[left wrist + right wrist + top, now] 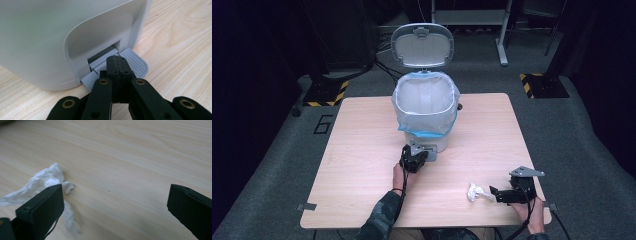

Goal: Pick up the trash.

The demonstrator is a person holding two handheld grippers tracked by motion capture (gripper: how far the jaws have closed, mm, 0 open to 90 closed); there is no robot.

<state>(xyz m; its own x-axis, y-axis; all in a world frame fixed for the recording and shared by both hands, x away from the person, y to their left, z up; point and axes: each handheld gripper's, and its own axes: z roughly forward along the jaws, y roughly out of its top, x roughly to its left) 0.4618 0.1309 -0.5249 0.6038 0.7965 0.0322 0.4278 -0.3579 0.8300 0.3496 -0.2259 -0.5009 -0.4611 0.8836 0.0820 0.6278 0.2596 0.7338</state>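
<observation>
The left tongs (117, 65), jaws pressed together on nothing, bear down on the bin's pedal (132, 63), presumably to keep the lid (422, 45) up. The right tongs (495, 194) gape wide and empty on the counter (362, 145); the crumpled tissue (475, 191) lies just beyond their tips, against one jaw, ready for grasping.

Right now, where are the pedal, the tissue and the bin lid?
pedal (136, 61), left gripper view, on its ribbed top.
tissue (42, 180), right gripper view, on the crumpled middle.
bin lid (422, 47), high view, on its inner face, standing open.
</observation>
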